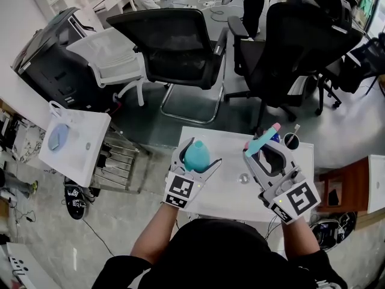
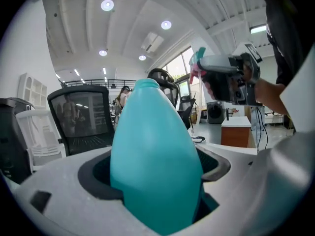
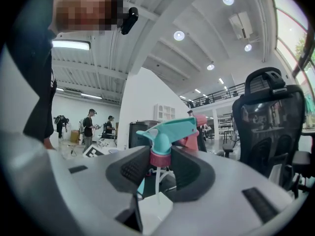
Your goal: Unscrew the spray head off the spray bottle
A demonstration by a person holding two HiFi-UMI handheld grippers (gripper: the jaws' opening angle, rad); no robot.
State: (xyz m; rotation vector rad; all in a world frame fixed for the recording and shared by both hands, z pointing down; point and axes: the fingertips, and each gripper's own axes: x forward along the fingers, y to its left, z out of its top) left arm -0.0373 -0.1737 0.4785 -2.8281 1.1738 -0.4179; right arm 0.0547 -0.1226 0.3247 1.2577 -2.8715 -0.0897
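Over white table, left tool clamps bottle, right tool clamps spray head.

Both grippers raised, both gripping.
My left gripper jaws clamp the bottle; right gripper jaws pinch the spray head. Forearms bare, reaching forward, grippers apart.

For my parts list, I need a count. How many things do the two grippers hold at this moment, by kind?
spray bottle: 1
spray head: 1
total: 2
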